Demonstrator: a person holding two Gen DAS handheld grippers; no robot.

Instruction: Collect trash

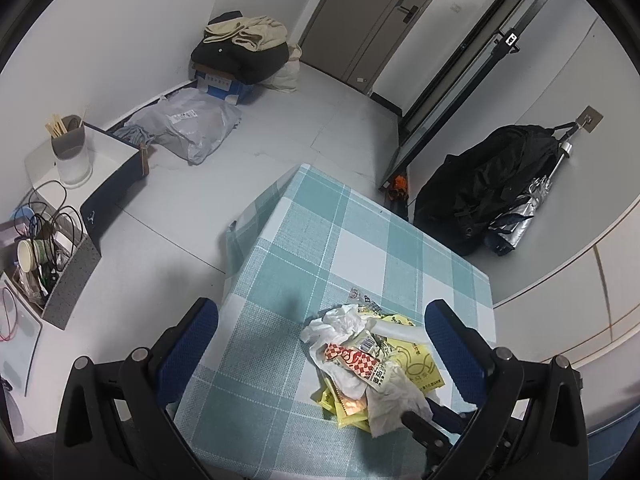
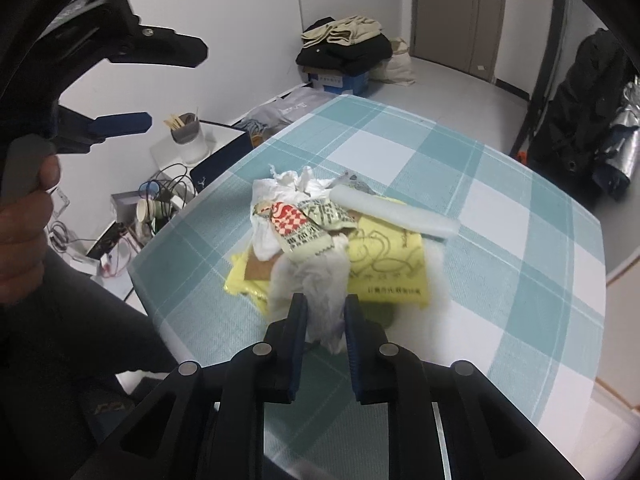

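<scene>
A pile of trash [image 1: 368, 364] lies on the teal checked tablecloth [image 1: 304, 248]: crumpled white tissue, a red-and-white snack wrapper [image 2: 296, 220], yellow bags [image 2: 388, 264] and a white foam tube [image 2: 396, 210]. My right gripper [image 2: 325, 312] is shut on a crumpled white tissue [image 2: 316, 284] at the near edge of the pile; its tip also shows in the left wrist view [image 1: 420, 424]. My left gripper [image 1: 320, 320] is open and empty, held above the table over the pile; it appears high at the left in the right wrist view [image 2: 176, 84].
Left of the table stands a low white stand [image 1: 100, 152] with a cup of chopsticks [image 1: 68, 140] and a grey box of cables and paper cups [image 1: 52, 256]. Clothes on a box [image 1: 240, 52] lie by the far wall. A black bag [image 1: 488, 184] leans against the right wall.
</scene>
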